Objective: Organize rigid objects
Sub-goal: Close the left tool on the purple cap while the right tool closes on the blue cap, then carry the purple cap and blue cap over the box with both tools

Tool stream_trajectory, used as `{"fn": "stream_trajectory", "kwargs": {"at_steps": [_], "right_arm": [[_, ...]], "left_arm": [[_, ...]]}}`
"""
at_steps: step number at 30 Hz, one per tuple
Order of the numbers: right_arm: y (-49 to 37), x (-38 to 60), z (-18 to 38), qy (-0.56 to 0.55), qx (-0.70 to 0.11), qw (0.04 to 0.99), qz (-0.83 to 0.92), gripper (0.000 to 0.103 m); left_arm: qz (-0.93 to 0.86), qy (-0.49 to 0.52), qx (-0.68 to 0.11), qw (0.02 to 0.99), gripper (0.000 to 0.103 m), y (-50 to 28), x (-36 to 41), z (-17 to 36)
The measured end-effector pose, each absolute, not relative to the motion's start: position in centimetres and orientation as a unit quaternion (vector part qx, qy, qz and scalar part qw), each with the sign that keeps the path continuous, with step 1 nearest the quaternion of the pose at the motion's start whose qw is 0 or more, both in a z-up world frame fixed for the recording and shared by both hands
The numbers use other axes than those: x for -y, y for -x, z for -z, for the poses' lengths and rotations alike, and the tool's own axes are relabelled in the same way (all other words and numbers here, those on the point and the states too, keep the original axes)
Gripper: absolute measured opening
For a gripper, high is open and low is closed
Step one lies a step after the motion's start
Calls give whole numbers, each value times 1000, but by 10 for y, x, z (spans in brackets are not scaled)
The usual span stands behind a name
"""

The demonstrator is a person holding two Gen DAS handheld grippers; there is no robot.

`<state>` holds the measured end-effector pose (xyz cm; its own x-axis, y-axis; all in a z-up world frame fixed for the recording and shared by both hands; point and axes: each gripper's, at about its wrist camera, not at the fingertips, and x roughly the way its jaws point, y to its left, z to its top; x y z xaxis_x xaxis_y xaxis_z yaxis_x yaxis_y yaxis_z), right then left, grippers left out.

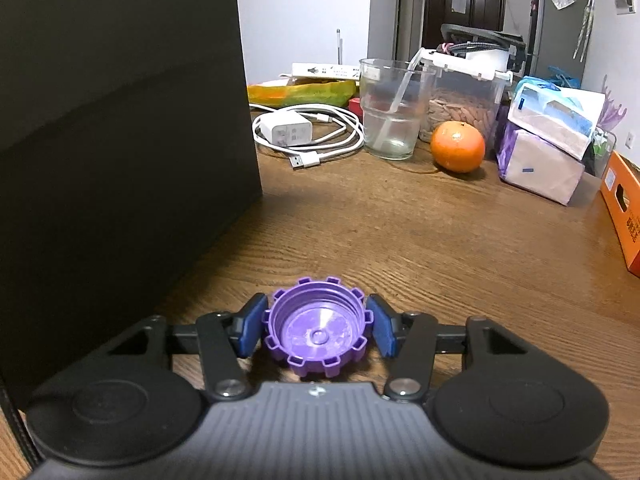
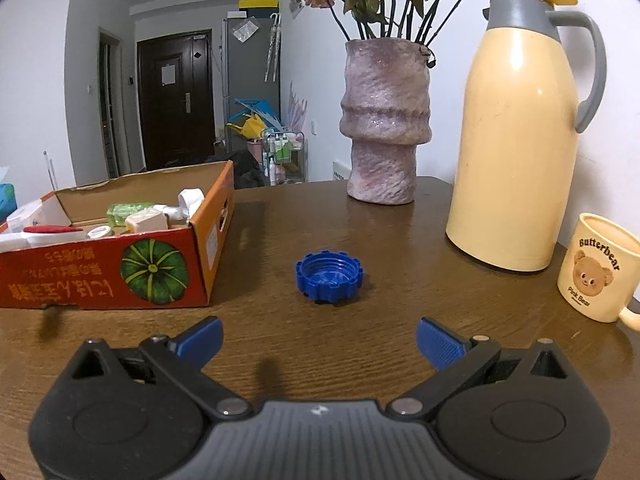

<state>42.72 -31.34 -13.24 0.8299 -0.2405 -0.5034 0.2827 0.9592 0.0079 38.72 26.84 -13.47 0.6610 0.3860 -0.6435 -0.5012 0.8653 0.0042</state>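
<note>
A purple toothed bottle cap lies hollow side up on the wooden table. My left gripper is shut on it, one blue pad against each side. In the right wrist view a blue toothed cap also lies hollow side up on the table. My right gripper stands open a short way in front of it, with nothing between its fingers. An orange cardboard box holding several small items sits to the left of the blue cap.
A tall black box stands close on the left of the purple cap. Behind it lie a white charger with cable, a glass, an orange and tissue packs. A vase, a cream thermos and a mug stand right of the blue cap.
</note>
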Motion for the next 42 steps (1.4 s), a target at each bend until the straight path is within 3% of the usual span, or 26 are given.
{"fn": "stream_trajectory", "kwargs": {"at_steps": [9, 33, 38, 42], "right_arm": [[-446, 316, 134, -37, -266, 954, 129, 102], [-513, 347, 143, -50, -304, 940, 144, 74], [-523, 350, 145, -50, -316, 937, 139, 53], [-524, 349, 144, -47, -312, 939, 140, 52]], "left_arm": [[-240, 76, -314, 916, 56, -389, -250, 129], [-186, 47, -310, 931, 56, -417, -153, 128], [-171, 42, -310, 934, 56, -423, -133, 128], [-162, 38, -309, 936, 56, -427, -120, 127]]}}
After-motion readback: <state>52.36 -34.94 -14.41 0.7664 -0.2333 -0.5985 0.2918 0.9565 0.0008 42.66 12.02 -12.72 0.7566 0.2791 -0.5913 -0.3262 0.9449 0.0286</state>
